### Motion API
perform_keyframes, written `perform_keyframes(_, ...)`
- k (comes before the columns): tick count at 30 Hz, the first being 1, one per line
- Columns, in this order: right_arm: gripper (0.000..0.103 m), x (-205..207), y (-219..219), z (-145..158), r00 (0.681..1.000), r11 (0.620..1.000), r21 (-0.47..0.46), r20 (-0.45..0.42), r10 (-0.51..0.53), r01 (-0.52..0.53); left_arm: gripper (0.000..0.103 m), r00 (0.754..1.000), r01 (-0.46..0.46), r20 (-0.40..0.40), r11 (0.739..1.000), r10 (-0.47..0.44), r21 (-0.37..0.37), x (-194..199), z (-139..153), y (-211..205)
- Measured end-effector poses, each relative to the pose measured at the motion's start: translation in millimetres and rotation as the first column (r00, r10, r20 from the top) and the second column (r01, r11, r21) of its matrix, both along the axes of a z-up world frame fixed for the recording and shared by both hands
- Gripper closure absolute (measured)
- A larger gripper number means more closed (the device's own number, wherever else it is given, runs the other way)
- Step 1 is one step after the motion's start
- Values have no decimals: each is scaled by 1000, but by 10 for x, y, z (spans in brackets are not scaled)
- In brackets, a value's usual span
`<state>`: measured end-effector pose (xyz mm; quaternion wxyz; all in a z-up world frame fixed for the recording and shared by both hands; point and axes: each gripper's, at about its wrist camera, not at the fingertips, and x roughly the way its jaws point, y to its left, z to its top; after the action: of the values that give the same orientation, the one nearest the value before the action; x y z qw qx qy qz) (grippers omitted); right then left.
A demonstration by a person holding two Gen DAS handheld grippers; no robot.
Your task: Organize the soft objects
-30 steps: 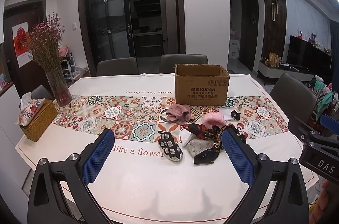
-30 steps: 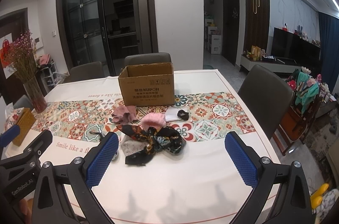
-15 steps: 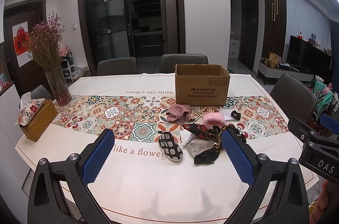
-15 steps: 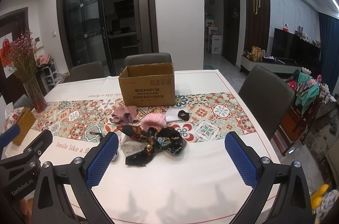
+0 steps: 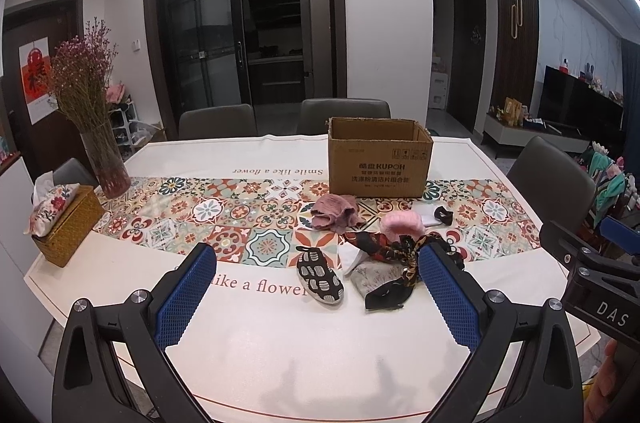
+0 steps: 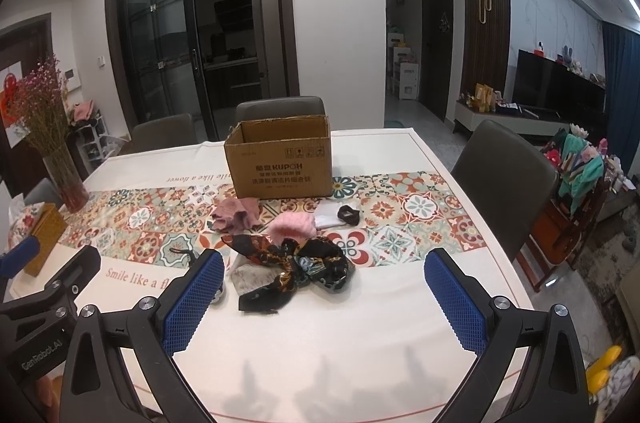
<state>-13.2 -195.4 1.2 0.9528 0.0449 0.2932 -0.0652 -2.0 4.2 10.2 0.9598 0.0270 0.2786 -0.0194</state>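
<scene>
Left wrist view: left gripper [image 5: 316, 297] low in the frame, blue-padded jaws spread wide and holding nothing. Heap of soft things on the white counter [image 5: 280, 355] lying ahead and to the right of centre. Black-and-white patterned slipper sock [image 5: 320, 275] just right of the gap's midline, long axis running up-left to lower-right. Dark patterned silk scarf [image 5: 390, 249] partly hidden behind the right-hand pad. Open brown cardboard box [image 5: 380, 159] farther up, right of centre, probably the destination.

Right wrist view: right gripper [image 6: 324, 307] likewise with jaws wide apart and empty. Same dark scarf [image 6: 296, 265] between the pads, left of centre, strung left to right across the gap, near the left-hand pad. Fluffy pink sock [image 6: 292, 225] and dusty-rose knitted cloth [image 6: 236, 215] just beyond it; box [image 6: 280, 159] above. Judging by this, scarf more squarely before the right jaws, slipper sock before the left.
</scene>
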Motion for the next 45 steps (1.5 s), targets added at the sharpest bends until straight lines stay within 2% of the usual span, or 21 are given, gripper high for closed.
perform_keyframes(13,1,395,216,-236,998,999,32,-62,16,-15,1,998,27,-55,999,-28,-22,318,-201,197)
perform_keyframes(22,1,677,253,-431,994,999,14,-100,41,-40,4,993,34,-116,999,-37,-25,564,-419,244)
perform_keyframes(28,2,987,161,-568,987,994,0,-118,113,-113,6,989,-18,-146,1000,14,-23,781,-549,127)
perform_keyframes(35,3,1361,-26,-804,968,981,55,-161,191,-184,11,976,-105,-194,994,100,-16,1025,-739,-49)
perform_keyframes(41,3,1587,-54,-998,954,977,75,-212,211,-200,16,956,-162,-251,987,154,-11,1220,-957,-96)
perform_keyframes(45,3,1705,-62,-1187,954,980,91,-229,196,-179,19,948,-164,-278,986,157,-4,1333,-1111,-110)
